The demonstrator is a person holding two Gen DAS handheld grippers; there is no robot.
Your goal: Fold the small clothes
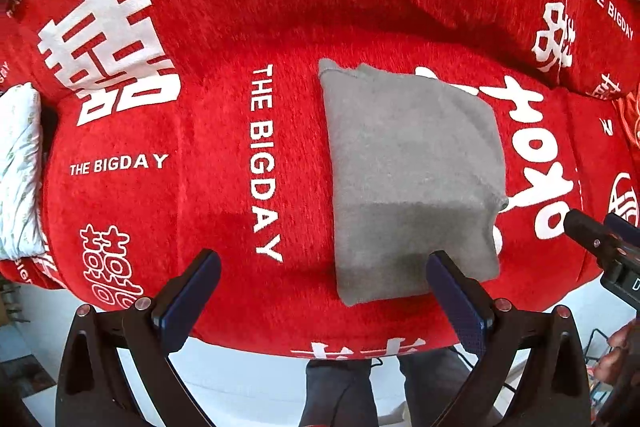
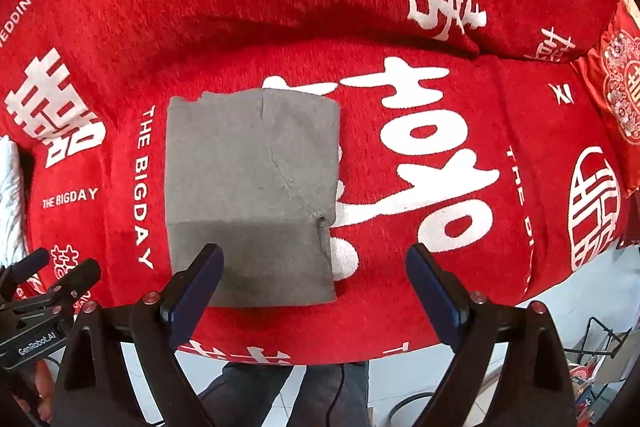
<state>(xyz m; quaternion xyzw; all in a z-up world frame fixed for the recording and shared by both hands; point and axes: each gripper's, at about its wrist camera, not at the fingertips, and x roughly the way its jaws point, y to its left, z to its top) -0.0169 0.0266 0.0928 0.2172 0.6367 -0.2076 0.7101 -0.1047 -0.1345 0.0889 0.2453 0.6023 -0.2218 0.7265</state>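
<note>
On the red plush sofa cover (image 2: 400, 7), a soft, light grey knit garment (image 2: 252, 187) lies folded square. Both tongs, left (image 1: 324, 273) and right (image 2: 314, 267), hover released, empty. Pinch a corner edge.

Sofa cover: I saw a big red fuzzy cover (image 1: 224, 155) on the seat and the back, with white writing and big white signs on it.
Words: I read "THE BIGDAY" (image 1: 264, 163) in white letters.
White pillow: it lay at the left edge (image 1: 18, 167), with a pale pattern.
Red cushion: it sat at the far right (image 2: 618, 83), with a round fancy pattern.
Floor: it was light (image 2: 404, 379) below the seat.
Wire rack: it stood at the lower right (image 2: 600, 339).
</note>
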